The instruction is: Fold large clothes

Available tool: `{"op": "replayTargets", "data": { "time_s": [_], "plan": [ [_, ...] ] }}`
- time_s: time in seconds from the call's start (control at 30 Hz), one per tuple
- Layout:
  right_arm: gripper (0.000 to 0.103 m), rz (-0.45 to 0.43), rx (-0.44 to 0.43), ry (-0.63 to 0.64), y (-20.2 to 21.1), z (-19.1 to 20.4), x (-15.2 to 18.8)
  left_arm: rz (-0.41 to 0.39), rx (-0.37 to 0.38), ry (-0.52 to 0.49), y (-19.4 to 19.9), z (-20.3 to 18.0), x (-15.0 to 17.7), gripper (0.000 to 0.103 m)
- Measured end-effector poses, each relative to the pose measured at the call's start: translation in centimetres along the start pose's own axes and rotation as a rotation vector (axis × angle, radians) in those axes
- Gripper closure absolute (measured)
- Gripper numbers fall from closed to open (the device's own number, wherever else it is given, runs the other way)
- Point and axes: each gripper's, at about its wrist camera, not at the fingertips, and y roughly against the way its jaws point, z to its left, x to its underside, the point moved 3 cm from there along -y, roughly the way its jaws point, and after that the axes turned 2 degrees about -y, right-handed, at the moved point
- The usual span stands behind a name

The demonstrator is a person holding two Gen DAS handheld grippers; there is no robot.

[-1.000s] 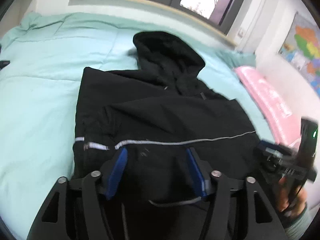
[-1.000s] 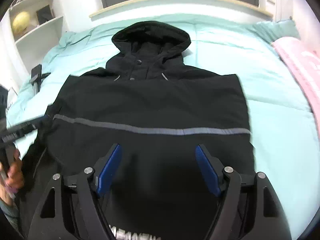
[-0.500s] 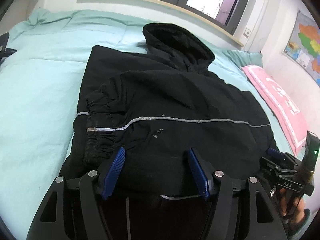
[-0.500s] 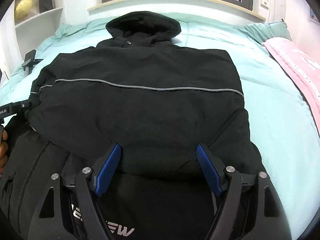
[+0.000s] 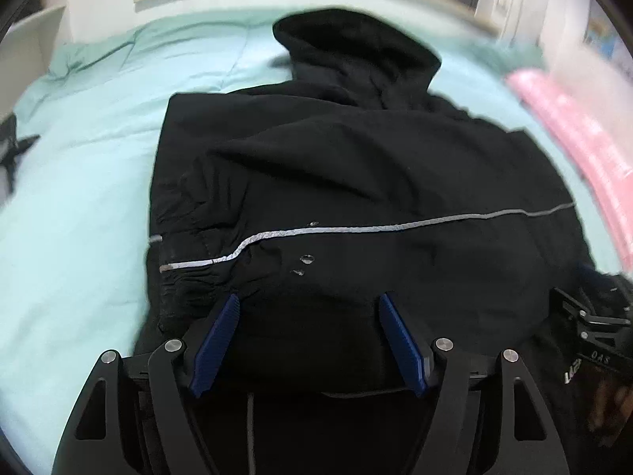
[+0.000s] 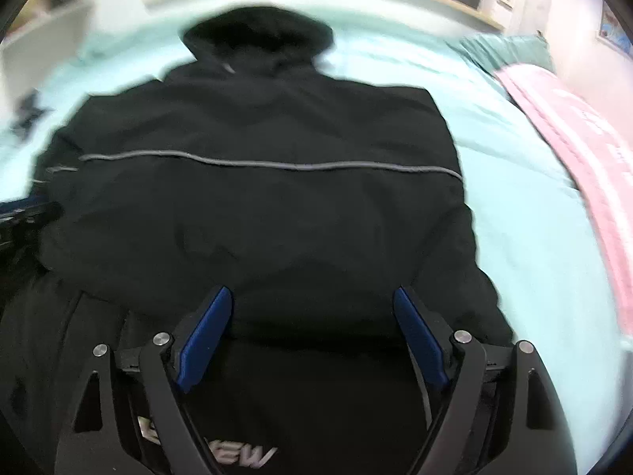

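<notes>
A black hooded jacket (image 5: 356, 182) lies on the mint-green bed cover (image 5: 79, 217), hood (image 5: 356, 47) at the far end. Its lower part is folded up over the body, with a grey reflective stripe (image 5: 356, 229) across it. My left gripper (image 5: 308, 308) hangs over the near left of the fold. Its jaws are opening, with the thick folded edge lying between the blue pads. In the right wrist view my right gripper (image 6: 312, 297) is over the near right of the jacket (image 6: 257, 206). Its jaws are opening too, and the fold sits loosely between them.
A pink blanket (image 5: 573, 130) lies along the bed's right side, against the wall. A small dark object (image 5: 12, 150) rests on the cover at far left. The right tool and a hand (image 5: 609, 403) show at the left view's right edge. A window sill runs behind the bed.
The jacket's lower part went from lifted to laid over its body. Both grippers sank toward the bed and their jaws spread wider.
</notes>
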Motion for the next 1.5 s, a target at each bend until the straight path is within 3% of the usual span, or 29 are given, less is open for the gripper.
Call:
{"op": "replayTargets", "data": {
  "time_s": [0.07, 0.13, 0.3, 0.43, 0.57, 0.7, 0.83, 1.03, 1.13, 1.17, 1.2, 1.23, 1.3, 1.4, 1.5],
  "plan": [
    [0.024, 0.014, -0.042, -0.003, 2.3, 0.2, -1.7, 0.020, 0.032, -0.009, 1.9, -0.2, -1.6, 0.029],
    [0.024, -0.019, -0.088, -0.025, 5.2, -0.4, -4.2, -0.007, 0.069, -0.007, 5.2, 0.4, -4.0, 0.029],
    [0.024, -0.073, -0.105, -0.015, 8.9, -2.6, -12.4, -0.082, 0.099, 0.069, 11.5, 3.2, -10.8, 0.029],
    [0.022, -0.155, -0.174, -0.116, 10.0, -5.6, -20.1, -0.161, 0.056, 0.108, 13.0, 4.9, -17.0, 0.029],
    [0.022, -0.162, -0.241, -0.189, 6.5, -6.9, -25.4, -0.165, 0.019, 0.138, 9.5, 5.9, -22.5, 0.029],
    [0.024, -0.084, -0.313, -0.255, -0.3, -7.2, -30.1, -0.145, 0.065, 0.164, 3.2, 6.6, -27.6, 0.029],
    [0.026, -0.026, -0.316, -0.261, -6.7, -6.6, -33.2, -0.077, 0.093, 0.155, -5.1, 6.5, -31.4, 0.029],
    [0.028, 0.072, -0.305, -0.251, -15.8, -5.6, -35.0, 0.027, 0.099, 0.141, -14.3, 6.4, -33.1, 0.029],
    [0.049, 0.132, -0.335, -0.263, -19.6, -4.9, -35.2, 0.047, 0.036, 0.146, -17.3, 6.7, -33.4, 0.029],
    [0.069, 0.151, -0.349, -0.260, -20.5, -4.6, -35.2, 0.050, -0.009, 0.161, -18.4, 7.3, -33.7, 0.041],
    [0.084, 0.166, -0.338, -0.254, -21.4, -4.7, -35.3, 0.059, -0.040, 0.183, -19.1, 8.1, -33.9, 0.080],
    [0.088, 0.162, -0.319, -0.264, -21.7, -5.2, -35.6, 0.075, -0.021, 0.211, -19.5, 8.9, -34.1, 0.087],
    [0.095, 0.099, -0.377, -0.356, -19.9, -7.8, -36.6, 0.066, 0.131, 0.361, -18.4, 11.5, -33.9, 0.087],
    [0.096, 0.010, -0.399, -0.328, -15.9, -8.4, -36.2, 0.013, 0.271, 0.404, -14.1, 12.5, -32.6, 0.084],
    [0.096, 0.018, -0.372, -0.257, -15.7, -7.4, -34.5, 0.042, 0.256, 0.373, -13.8, 12.7, -30.4, 0.078]
  ]
}}
